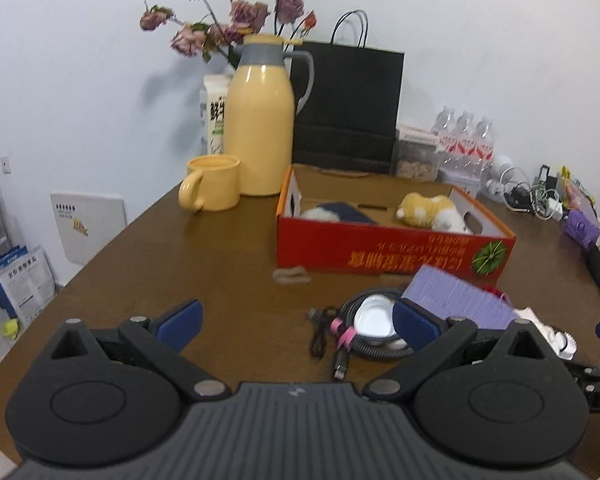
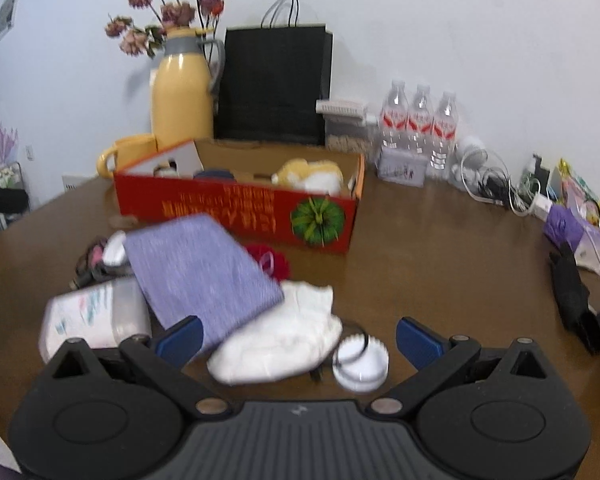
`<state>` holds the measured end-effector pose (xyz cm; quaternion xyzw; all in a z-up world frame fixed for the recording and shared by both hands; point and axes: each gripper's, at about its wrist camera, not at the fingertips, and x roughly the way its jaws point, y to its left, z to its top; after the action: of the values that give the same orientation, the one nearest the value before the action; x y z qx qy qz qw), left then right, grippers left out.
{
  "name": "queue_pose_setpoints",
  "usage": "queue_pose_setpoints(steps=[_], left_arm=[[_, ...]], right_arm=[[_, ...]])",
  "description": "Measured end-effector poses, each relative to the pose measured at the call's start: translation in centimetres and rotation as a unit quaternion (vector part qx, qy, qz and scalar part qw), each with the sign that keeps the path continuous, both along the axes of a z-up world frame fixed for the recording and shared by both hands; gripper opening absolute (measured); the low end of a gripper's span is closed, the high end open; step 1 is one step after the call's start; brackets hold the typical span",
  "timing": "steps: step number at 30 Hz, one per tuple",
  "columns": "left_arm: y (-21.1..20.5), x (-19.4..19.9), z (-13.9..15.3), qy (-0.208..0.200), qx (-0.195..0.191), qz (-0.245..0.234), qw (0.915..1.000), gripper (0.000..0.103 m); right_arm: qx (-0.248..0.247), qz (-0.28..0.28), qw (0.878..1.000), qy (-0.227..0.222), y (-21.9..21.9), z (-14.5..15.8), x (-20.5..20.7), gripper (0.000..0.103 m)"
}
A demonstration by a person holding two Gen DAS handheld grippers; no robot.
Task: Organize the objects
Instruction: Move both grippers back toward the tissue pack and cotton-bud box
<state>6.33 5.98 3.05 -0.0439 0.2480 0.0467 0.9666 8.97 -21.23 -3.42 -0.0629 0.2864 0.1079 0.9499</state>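
Now both claws, the left gripper [image 1: 298,322] and the right gripper [image 2: 298,340], gape wide with nothing held. Loose things lie near the red box [image 2: 236,216]; the white sock [image 2: 276,344], maybe a cloth, sits between the right fingers. Go low, pinch its middle, then lift it into the box.

Red box [image 2: 236,216] with green emblem, heathered purple cloth [image 2: 200,268], yellow thermos [image 1: 260,120] and mug [image 1: 212,184].

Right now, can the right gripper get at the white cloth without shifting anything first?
Probably yes. The right gripper is open and the white cloth lies right between its fingers, uncovered on top. The purple cloth and round white lid sit close beside it.
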Motion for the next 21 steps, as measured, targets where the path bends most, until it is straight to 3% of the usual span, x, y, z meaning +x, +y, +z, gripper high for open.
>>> queue_pose_setpoints(steps=[11, 17, 21], left_arm=[[0.3, 0.0, -0.8, 0.016, 0.0, 0.004, 0.9999, 0.103], [-0.2, 0.2, -1.1, 0.022, 0.0, -0.003, 0.9997, 0.103], [-0.9, 0.4, -1.2, 0.025, 0.001, -0.015, 0.9996, 0.103]], right_arm=[[-0.064, 0.024, 0.998, 0.019, 3.0, -2.5, 3.3, 0.103], [-0.042, 0.023, 0.999, 0.02, 2.9, -3.1, 4.3, 0.102], [-0.047, 0.028, 0.998, 0.008, 3.0, -3.0, 3.7, 0.086]])
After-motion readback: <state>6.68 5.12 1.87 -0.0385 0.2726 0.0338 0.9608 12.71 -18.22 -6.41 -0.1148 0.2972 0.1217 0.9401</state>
